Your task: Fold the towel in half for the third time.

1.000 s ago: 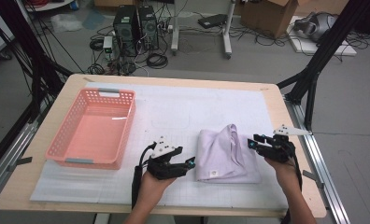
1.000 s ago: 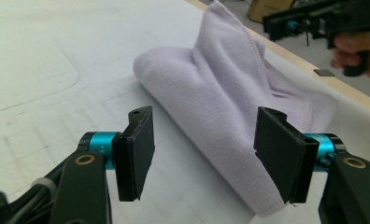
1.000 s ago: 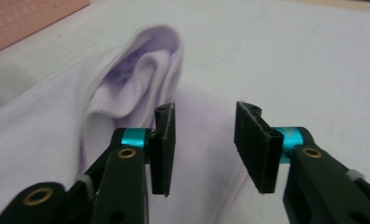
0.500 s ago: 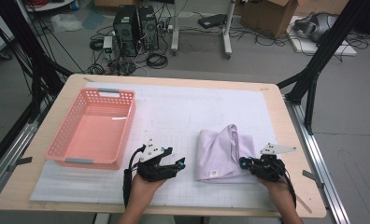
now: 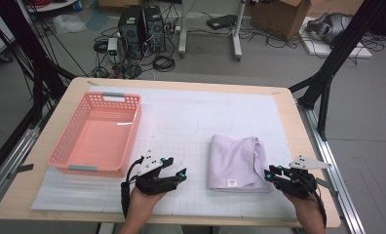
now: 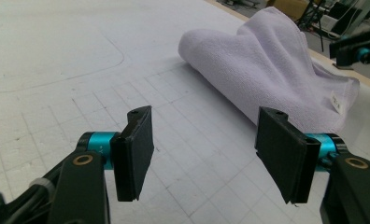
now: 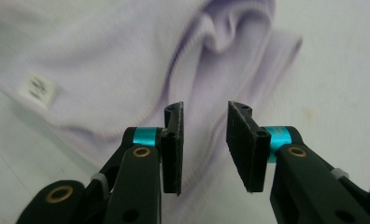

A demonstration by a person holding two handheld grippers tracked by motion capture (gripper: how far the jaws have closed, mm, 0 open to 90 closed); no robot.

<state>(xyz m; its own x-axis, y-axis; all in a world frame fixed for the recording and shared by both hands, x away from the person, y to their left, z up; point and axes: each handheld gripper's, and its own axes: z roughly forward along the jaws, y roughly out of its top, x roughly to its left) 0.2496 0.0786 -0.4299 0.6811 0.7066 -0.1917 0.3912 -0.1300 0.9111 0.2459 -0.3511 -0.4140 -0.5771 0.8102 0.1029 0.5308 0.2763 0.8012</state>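
A folded lilac towel [image 5: 235, 163] lies on the white grid mat, with its small label [image 5: 233, 183] at the near edge. My left gripper [image 5: 179, 174] rests low on the mat to the towel's left. It is open and nothing is between its jaws [image 6: 206, 135], which point toward the towel [image 6: 272, 70]. My right gripper [image 5: 269, 174] sits at the towel's near right corner. Its jaws [image 7: 204, 116] have just been opening and stand a little apart. The towel's edge [image 7: 127, 56] shows beyond the gap, and the pads press on nothing.
An empty pink basket [image 5: 96, 168] stands on the left of the mat [image 5: 191, 122]. The wooden table edge [image 5: 298, 126] runs close on the right. Computers, cables and black frame posts are on the floor beyond the table.
My right hand has drawn back from the towel's right side to its near right corner. My left hand has slid a little left and nearer. The towel lies as before.
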